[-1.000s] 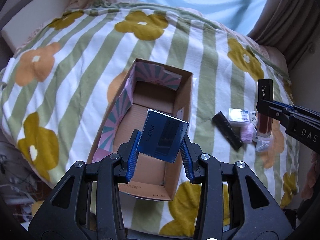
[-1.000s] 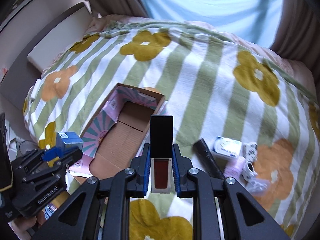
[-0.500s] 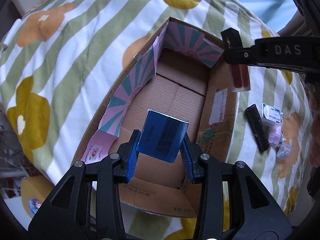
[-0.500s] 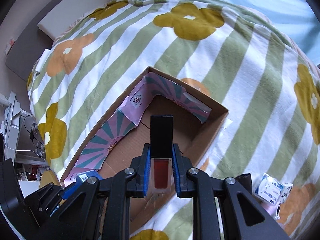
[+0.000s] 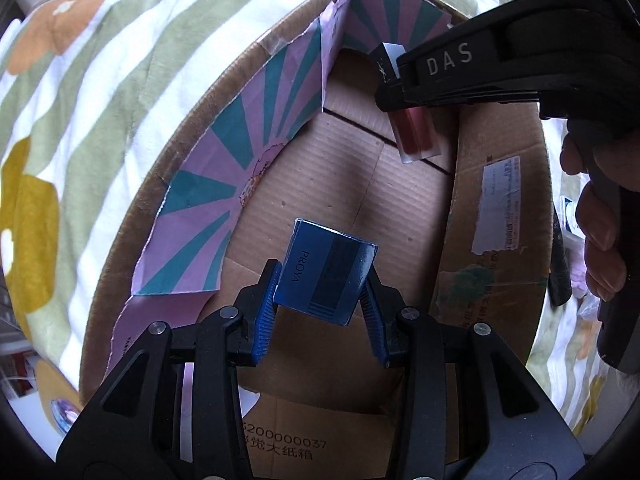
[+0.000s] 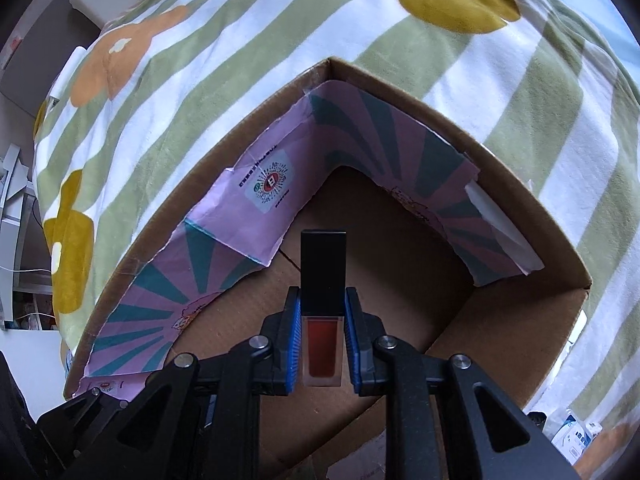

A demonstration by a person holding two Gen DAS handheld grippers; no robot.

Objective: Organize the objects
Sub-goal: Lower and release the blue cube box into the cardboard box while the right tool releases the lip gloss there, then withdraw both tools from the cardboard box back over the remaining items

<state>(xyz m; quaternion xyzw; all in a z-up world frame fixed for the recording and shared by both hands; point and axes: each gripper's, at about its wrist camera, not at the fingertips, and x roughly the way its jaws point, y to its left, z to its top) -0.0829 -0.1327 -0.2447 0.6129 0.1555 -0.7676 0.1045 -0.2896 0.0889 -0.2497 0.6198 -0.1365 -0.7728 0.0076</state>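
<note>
My left gripper (image 5: 322,294) is shut on a small blue box (image 5: 326,272) marked PROYA, held just above the floor of an open cardboard box (image 5: 500,216) lined with pink and teal paper. My right gripper (image 6: 322,332) is shut on a red lip gloss tube (image 6: 322,320) with a black cap, pointing down into the same cardboard box (image 6: 560,312). In the left wrist view the lip gloss tube (image 5: 416,132) hangs over the far end of the box, clamped in the right gripper (image 5: 394,84).
The box lies on a bed cover (image 6: 248,40) with green stripes and yellow and orange flowers. A hand (image 5: 600,236) holds the right gripper's handle. Small items, one a white packet (image 6: 576,436), lie on the cover right of the box.
Both grippers have come down into the cardboard box, which now fills both views. The right gripper moved left from the loose items to the box's far end. Both grips are unchanged.
</note>
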